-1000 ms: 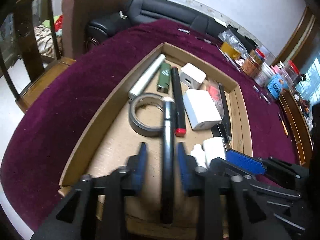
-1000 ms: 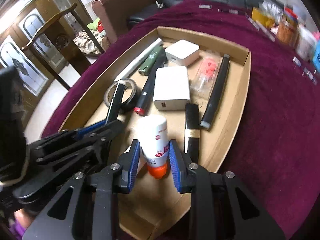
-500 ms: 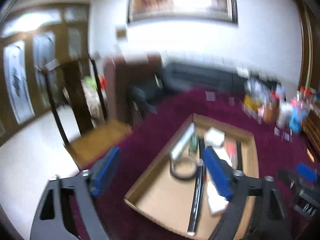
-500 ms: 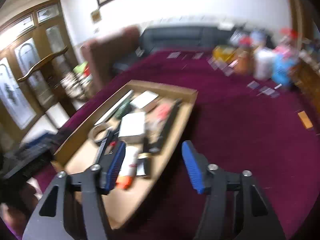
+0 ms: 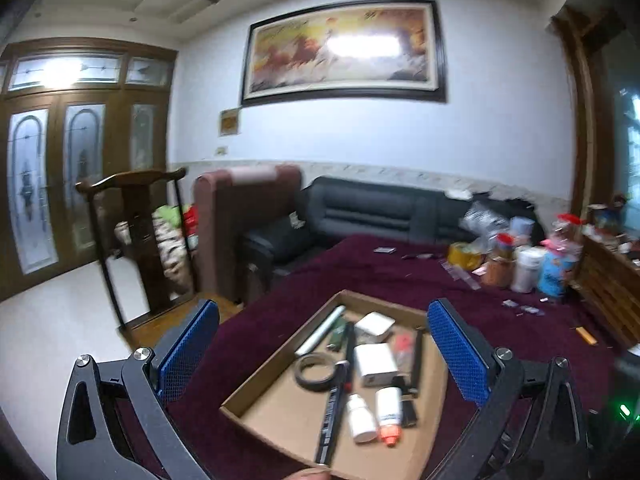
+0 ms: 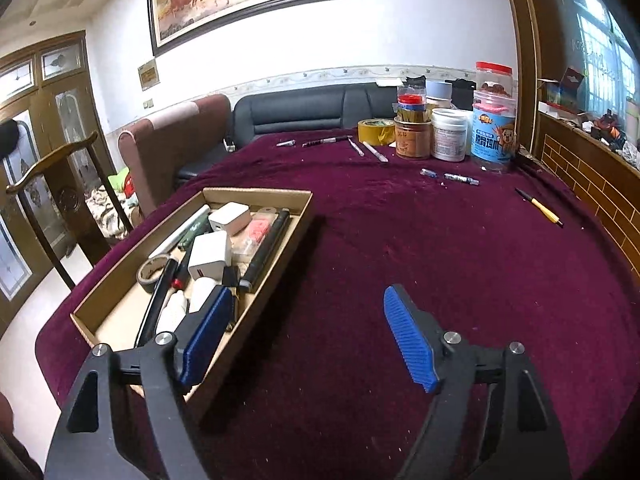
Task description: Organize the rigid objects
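Observation:
A shallow cardboard tray (image 5: 256, 376) (image 6: 276, 276) on the purple tablecloth holds a tape roll (image 5: 316, 371), a black pen (image 5: 331, 420), two white chargers (image 5: 376, 364), a small white bottle (image 5: 361, 421) and a white tube with an orange cap (image 5: 389, 410). My left gripper (image 5: 324, 354) hangs above and behind the tray, jaws still opening, nothing between them. My right gripper (image 6: 310, 338) is over the cloth just right of the tray, jaws opening and empty. In the right wrist view the pen (image 6: 158, 300) and bottle (image 6: 172, 312) lie at the tray's near end.
Jars, tubs and a yellow tape roll (image 6: 376, 131) stand at the table's far edge (image 6: 440, 136). Loose pens (image 6: 374, 151) (image 6: 538, 206) lie on the cloth. A wooden chair (image 5: 132, 240), an armchair (image 5: 244, 232) and a black sofa (image 5: 380, 212) stand beyond the table.
Both grippers let go: the left released the black pen, the right released the orange-capped tube, both left in the tray. Both jaws spread wide, and both grippers pulled back and tilted upward.

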`<move>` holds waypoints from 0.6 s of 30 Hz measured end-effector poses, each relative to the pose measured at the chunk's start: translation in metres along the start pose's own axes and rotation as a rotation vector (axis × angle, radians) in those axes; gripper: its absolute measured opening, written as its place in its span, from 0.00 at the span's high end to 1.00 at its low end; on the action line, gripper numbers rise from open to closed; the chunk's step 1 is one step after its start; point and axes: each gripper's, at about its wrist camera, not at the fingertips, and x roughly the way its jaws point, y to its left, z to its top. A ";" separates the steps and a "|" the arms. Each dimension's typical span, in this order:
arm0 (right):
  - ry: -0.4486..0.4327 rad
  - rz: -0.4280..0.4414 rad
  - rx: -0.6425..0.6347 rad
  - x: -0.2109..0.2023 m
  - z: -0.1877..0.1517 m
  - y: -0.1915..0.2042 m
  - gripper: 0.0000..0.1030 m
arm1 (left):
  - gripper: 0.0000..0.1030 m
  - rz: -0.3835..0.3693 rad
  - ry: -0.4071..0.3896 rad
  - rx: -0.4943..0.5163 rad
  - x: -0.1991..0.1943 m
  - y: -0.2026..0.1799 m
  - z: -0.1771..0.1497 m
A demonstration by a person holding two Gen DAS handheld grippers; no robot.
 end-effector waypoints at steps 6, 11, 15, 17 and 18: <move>0.008 -0.031 -0.078 -0.006 -0.019 0.007 0.24 | 0.01 0.064 0.124 -0.006 0.021 -0.002 -0.012; 0.051 -0.004 -0.113 0.002 -0.025 0.018 0.24 | 0.01 0.102 0.203 0.000 0.030 0.006 -0.023; 0.071 0.005 -0.149 0.005 -0.028 0.027 0.24 | 0.01 0.115 0.248 0.007 0.039 0.009 -0.025; 0.081 0.009 -0.159 0.007 -0.030 0.030 0.24 | 0.01 0.112 0.272 0.015 0.043 0.009 -0.028; 0.084 0.010 -0.163 0.008 -0.030 0.031 0.24 | 0.01 0.106 0.288 0.018 0.045 0.009 -0.030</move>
